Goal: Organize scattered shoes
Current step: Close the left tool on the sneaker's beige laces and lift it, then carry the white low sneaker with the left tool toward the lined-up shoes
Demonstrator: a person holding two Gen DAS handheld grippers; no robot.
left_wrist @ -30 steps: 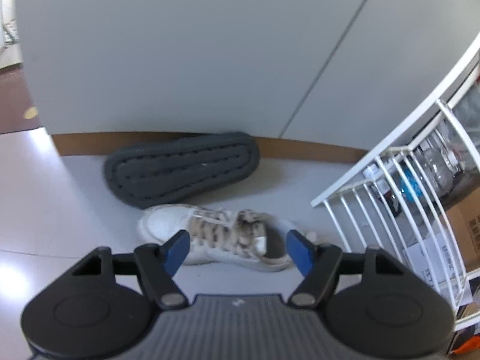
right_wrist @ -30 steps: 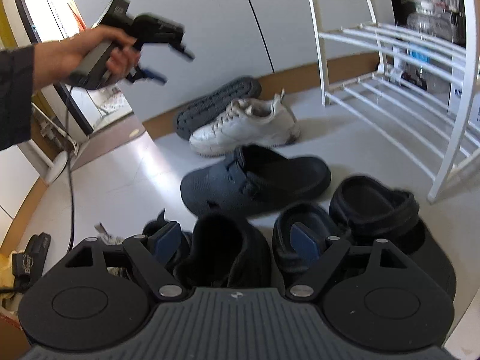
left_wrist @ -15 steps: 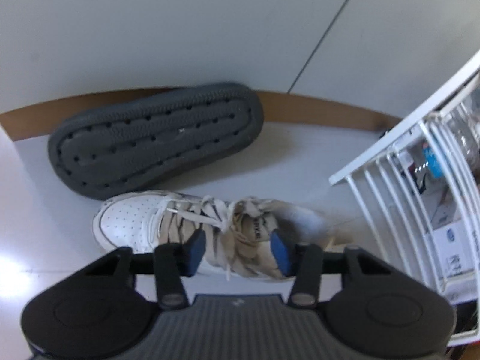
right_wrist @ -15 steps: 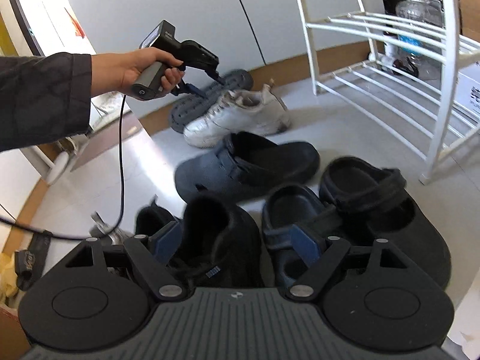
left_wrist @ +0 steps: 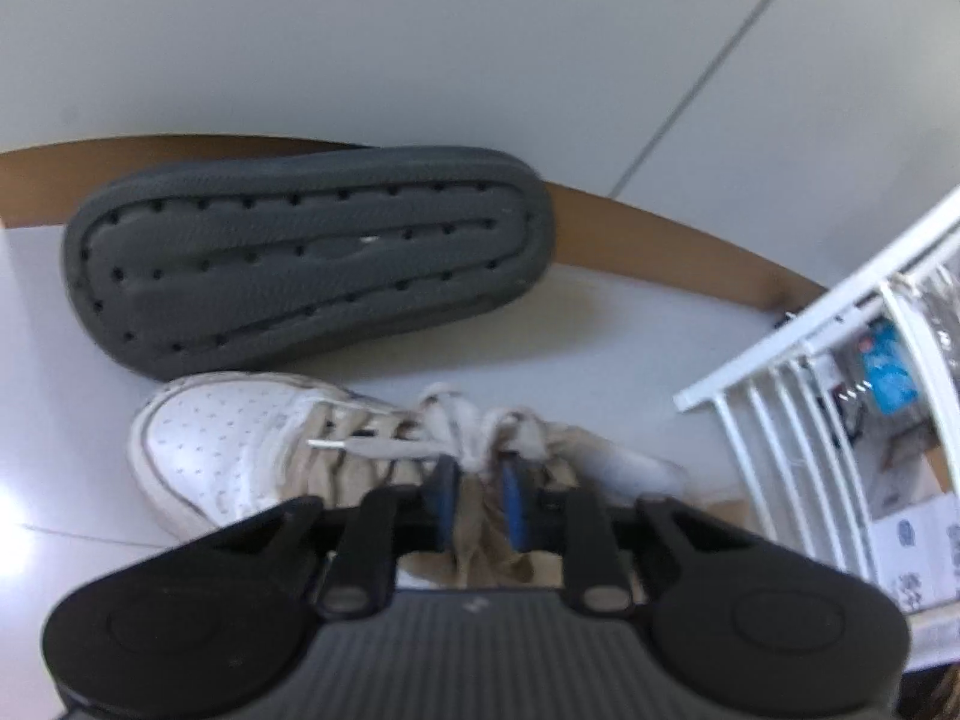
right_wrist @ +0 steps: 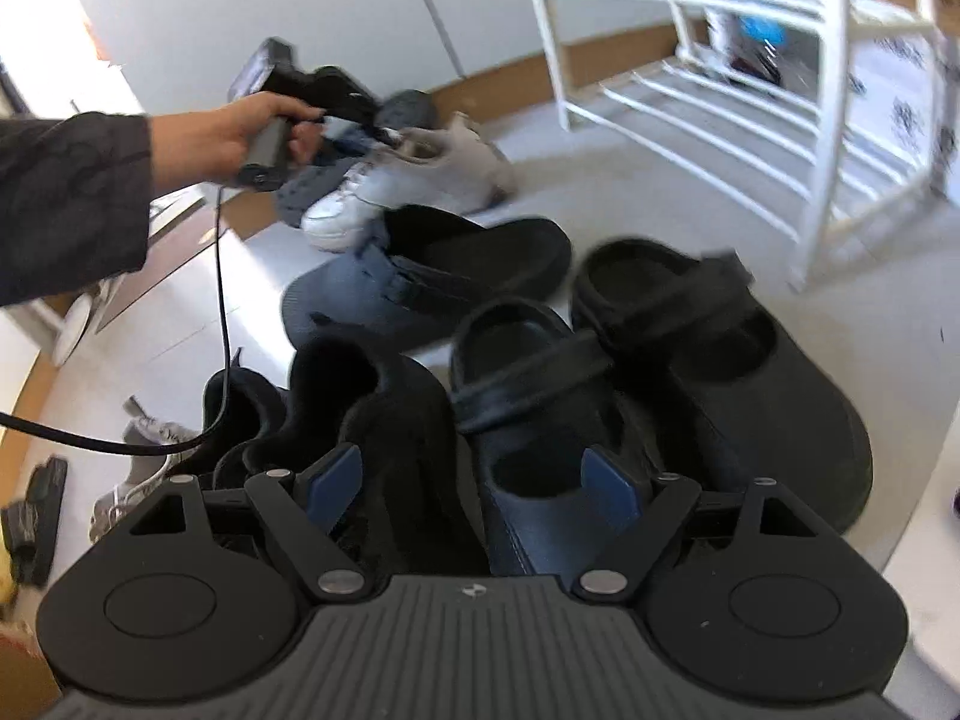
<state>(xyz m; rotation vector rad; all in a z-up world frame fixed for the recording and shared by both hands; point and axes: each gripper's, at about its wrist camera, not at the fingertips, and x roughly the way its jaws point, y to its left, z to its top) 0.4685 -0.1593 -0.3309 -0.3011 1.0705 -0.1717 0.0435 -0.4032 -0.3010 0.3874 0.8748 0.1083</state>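
No legible text, brand, number or sign appears in either view. In the left wrist view, at four o'clock behind the white rack (left_wrist: 798, 354), a cardboard box (left_wrist: 918, 534) carries printed labels with square code-like patterns, too blurred to read. A blue bottle label (left_wrist: 888, 372) at three o'clock is likewise unreadable.

The left gripper (left_wrist: 477, 501) is pinched shut on the white sneaker's (left_wrist: 240, 450) tongue; the right gripper (right_wrist: 471, 483) is held wide apart, nearer the camera than that sneaker.
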